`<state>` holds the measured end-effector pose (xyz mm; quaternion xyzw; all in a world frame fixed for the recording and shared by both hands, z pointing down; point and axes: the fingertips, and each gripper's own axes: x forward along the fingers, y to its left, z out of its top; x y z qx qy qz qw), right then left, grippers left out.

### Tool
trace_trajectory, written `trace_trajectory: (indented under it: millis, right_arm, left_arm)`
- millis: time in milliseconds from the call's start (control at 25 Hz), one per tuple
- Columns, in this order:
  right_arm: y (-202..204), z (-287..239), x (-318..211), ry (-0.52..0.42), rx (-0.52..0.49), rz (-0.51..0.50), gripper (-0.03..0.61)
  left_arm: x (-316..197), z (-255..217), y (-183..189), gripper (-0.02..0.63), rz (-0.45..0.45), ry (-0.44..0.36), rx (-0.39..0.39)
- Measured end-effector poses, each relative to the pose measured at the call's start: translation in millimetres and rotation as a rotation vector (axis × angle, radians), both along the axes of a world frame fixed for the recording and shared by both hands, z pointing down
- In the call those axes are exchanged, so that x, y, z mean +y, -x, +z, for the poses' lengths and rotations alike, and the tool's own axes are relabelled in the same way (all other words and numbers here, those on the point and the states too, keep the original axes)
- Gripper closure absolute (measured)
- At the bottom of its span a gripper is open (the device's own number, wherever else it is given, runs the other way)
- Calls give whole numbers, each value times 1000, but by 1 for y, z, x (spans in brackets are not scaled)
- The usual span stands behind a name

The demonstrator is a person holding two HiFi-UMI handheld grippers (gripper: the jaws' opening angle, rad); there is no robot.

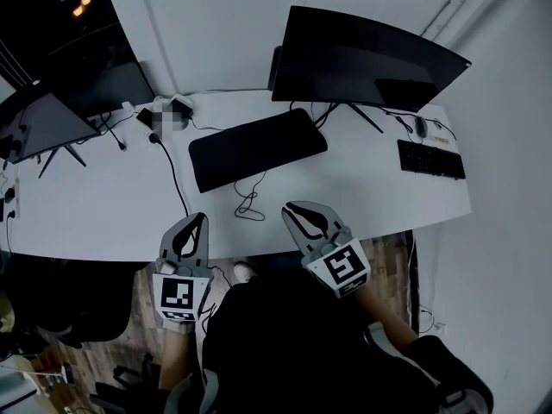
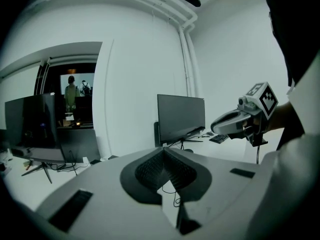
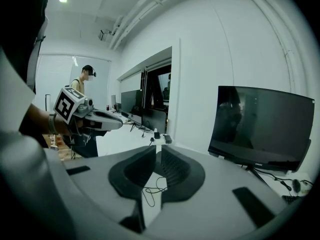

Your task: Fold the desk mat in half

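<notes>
The black desk mat (image 1: 257,147) lies flat on the white desk (image 1: 103,205), slightly askew, in front of the big monitor. Both grippers hover over the desk's near edge, short of the mat and not touching it. My left gripper (image 1: 197,221) is shut and holds nothing; the left gripper view shows its ribbed pads (image 2: 150,170) pressed together. My right gripper (image 1: 294,208) is also shut and empty, to the right of a black cable loop (image 1: 250,203). The jaws in each gripper view mostly hide the mat.
A curved monitor (image 1: 362,59) stands behind the mat. A dark keyboard (image 1: 429,159) and mouse (image 1: 419,126) lie at the right end. A second screen (image 1: 47,123) and cables sit at the left end. A person (image 3: 84,84) stands in the room's background.
</notes>
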<state>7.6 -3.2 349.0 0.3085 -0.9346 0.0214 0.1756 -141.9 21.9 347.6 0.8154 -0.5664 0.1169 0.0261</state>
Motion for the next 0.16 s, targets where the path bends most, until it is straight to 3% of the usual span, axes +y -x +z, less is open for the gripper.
trace_trajectory:
  millis: [160]
  right_arm:
    - [2,1,-4,-2,5,6,538]
  left_arm:
    - [0,5,4,604,-1,5,8]
